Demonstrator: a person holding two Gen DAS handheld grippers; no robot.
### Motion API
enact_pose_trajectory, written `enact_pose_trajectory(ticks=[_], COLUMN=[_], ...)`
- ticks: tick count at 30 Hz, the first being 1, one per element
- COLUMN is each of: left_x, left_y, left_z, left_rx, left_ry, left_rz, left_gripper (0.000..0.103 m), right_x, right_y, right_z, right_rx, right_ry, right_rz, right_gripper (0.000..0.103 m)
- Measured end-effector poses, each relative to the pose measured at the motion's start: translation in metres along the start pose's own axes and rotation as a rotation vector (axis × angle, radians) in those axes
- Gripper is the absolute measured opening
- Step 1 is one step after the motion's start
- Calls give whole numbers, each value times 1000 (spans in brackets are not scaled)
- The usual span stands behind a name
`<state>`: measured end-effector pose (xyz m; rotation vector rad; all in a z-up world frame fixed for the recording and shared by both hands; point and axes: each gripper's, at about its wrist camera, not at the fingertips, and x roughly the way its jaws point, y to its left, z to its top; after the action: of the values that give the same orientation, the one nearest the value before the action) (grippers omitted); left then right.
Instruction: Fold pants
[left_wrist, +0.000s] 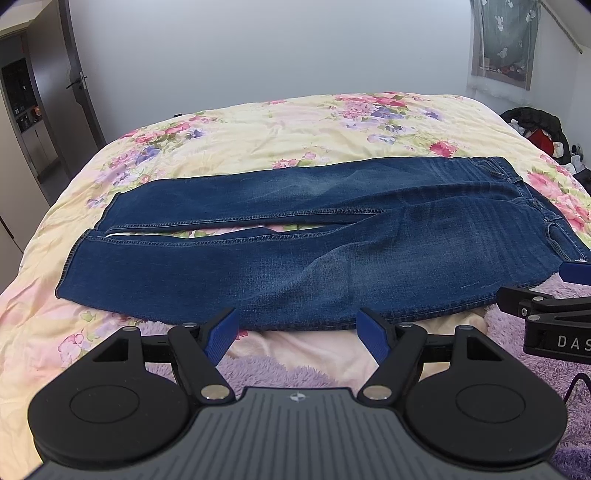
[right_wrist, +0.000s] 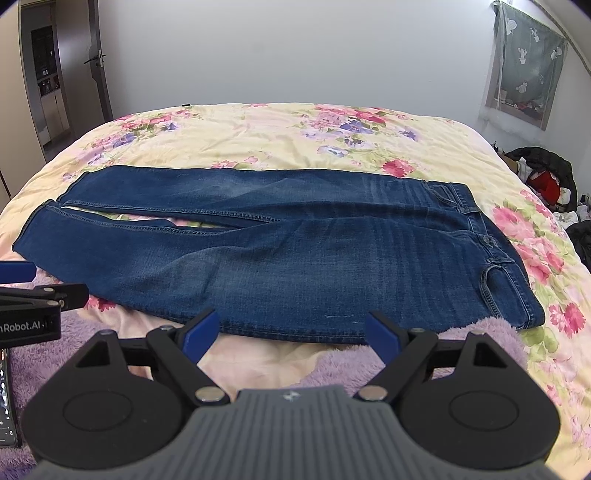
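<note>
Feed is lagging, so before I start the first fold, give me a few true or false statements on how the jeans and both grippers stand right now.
1. The jeans lie spread flat on the floral bedspread. True.
2. The left gripper is shut on the hem. False: its jaws are wide open and hold nothing, just short of the near edge.
3. The waistband is on the right side, the leg hems on the left. True.
4. The right gripper is open and empty. True.
5. The jeans are already folded in half, leg over leg. False: both legs lie side by side with a gap between them.
</note>
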<state>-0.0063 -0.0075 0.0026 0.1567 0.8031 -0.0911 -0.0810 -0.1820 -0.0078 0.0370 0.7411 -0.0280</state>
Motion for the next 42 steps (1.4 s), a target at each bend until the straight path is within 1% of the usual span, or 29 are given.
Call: enact_pose_trajectory(ticks=[20, 26, 31, 32, 34, 35, 37, 38, 40, 41, 42], left_x=[0, 0, 3, 4, 5, 6, 9, 11, 17, 21, 26], left_y=[-5, 4, 33, 41, 61, 70, 90, 101, 123, 133, 143], left_z=[4, 5, 12, 15, 19, 21, 26, 29, 33, 34, 35], left_rx=[12, 17, 29, 32, 49, 62, 83, 83, 68, 67, 69], left_ry=[3, -14, -21, -25, -39, -46, -51, -49, -42, -35, -24], left_rz=[-4, -6, 1, 12, 59, 84, 137, 151, 156, 157, 159], left_gripper=[85, 85, 77, 73, 69, 65, 62, 61, 52, 51, 44], right_x=[2, 3, 6, 8, 11, 12, 20, 25, 34, 39, 43], right_y=[0, -7, -38, -45, -58, -65, -79, -87, -108, -117, -126], right_z=[1, 2, 4, 6, 7, 8, 12, 15, 20, 23, 25], right_rx=[2, 13, 58, 57, 25, 3, -36, -47, -45, -36, -26], right_ry=[2, -4, -88, -105, -142, -163, -145, -131, -103, -85, -70], right_rz=[-1, -4, 30, 26, 28, 28, -17, -36, -37, -42, -51], right_gripper=[82, 82, 82, 82, 82, 82, 82, 82, 82, 82, 82])
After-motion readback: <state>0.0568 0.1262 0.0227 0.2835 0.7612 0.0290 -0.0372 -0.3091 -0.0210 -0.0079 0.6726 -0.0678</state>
